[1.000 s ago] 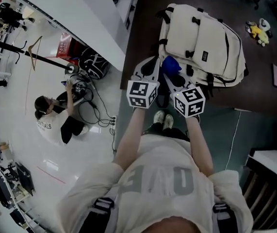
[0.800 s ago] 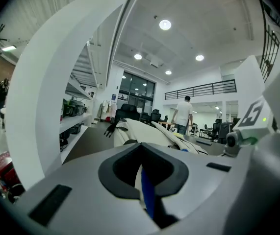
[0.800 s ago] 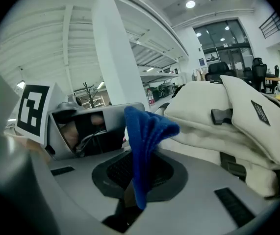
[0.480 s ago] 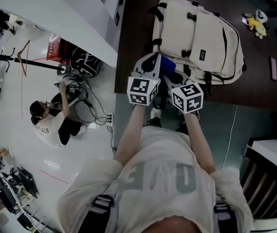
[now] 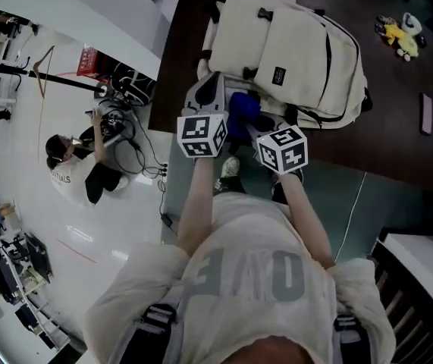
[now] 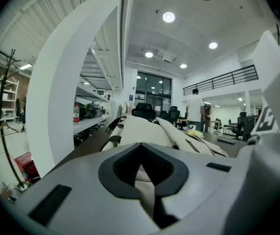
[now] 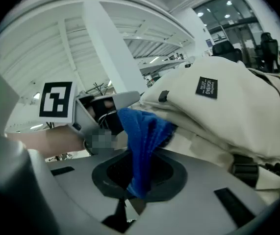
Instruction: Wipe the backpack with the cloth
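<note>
A cream backpack [image 5: 284, 51] lies flat on the dark brown table [image 5: 398, 142], and its near end fills much of the right gripper view [image 7: 238, 102]. A blue cloth [image 5: 243, 116] hangs bunched from my right gripper [image 5: 265, 123], whose jaws are shut on it [image 7: 139, 155], just short of the backpack's near end. To the cloth's left, my left gripper [image 5: 207, 89] is at the backpack's near left corner. It is shut [image 6: 141, 151] with nothing between its jaws, and it points along the backpack [image 6: 144, 131].
A yellow plush toy [image 5: 398, 36] and a flat dark device [image 5: 427, 114] lie on the table's far right. A person [image 5: 80, 169] crouches on the floor at left among cables, near a coat stand [image 5: 42, 74]. A white cable [image 5: 356, 203] hangs off the table edge.
Both grippers have shifted a little toward the backpack's near end. The blue cloth now sits lower, by the table's near edge. Both jaws have stayed as they were.
</note>
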